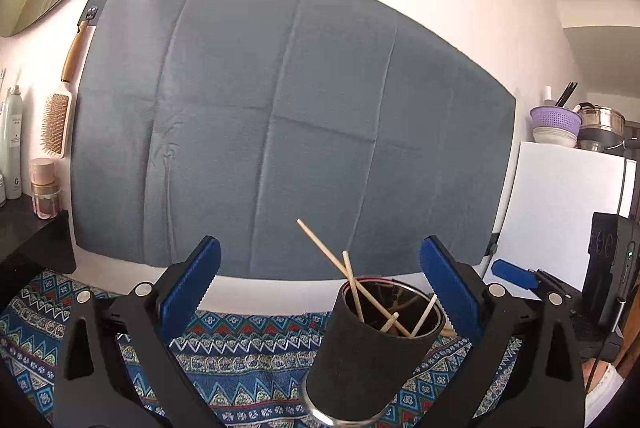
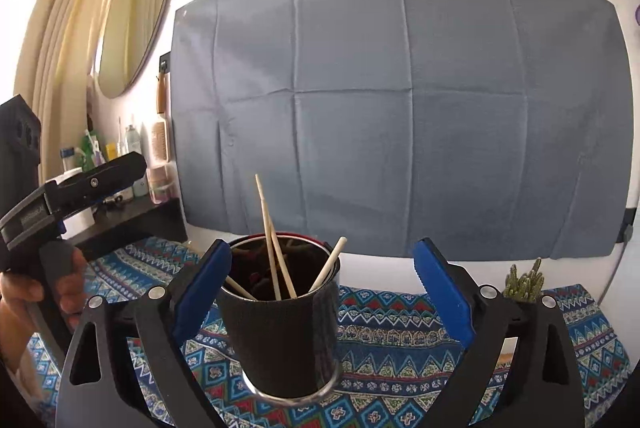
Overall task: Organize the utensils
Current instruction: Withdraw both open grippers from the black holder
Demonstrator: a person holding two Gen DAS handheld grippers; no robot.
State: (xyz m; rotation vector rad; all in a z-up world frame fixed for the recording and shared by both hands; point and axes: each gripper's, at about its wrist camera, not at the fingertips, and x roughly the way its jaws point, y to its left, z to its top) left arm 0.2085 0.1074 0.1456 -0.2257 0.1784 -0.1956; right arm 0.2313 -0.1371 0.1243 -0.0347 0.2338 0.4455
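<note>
Left gripper (image 1: 320, 280): blue pads spread wide, gripping nothing — the cup sits between them, nearer the right-hand pad, apart from both.
Right gripper (image 2: 322, 280): jaws wide apart, empty; whether the left-hand pad touches the cup's wall I cannot tell.
Cup (image 2: 280, 324): dark, upright on the patterned cloth (image 2: 400, 340), metal rim at its base.
Chopsticks (image 2: 267, 228): pale wooden sticks stand inside the cup, leaning across one another — tips above the rim.
Backdrop: grey cloth (image 1: 288, 108) hangs on the white wall.
Hand (image 2: 36, 304): grasps the left gripper's handle.

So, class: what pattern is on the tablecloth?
Blue tablecloth with zigzag and geometric bands in red, white and green; clearest in the right wrist view.
</note>
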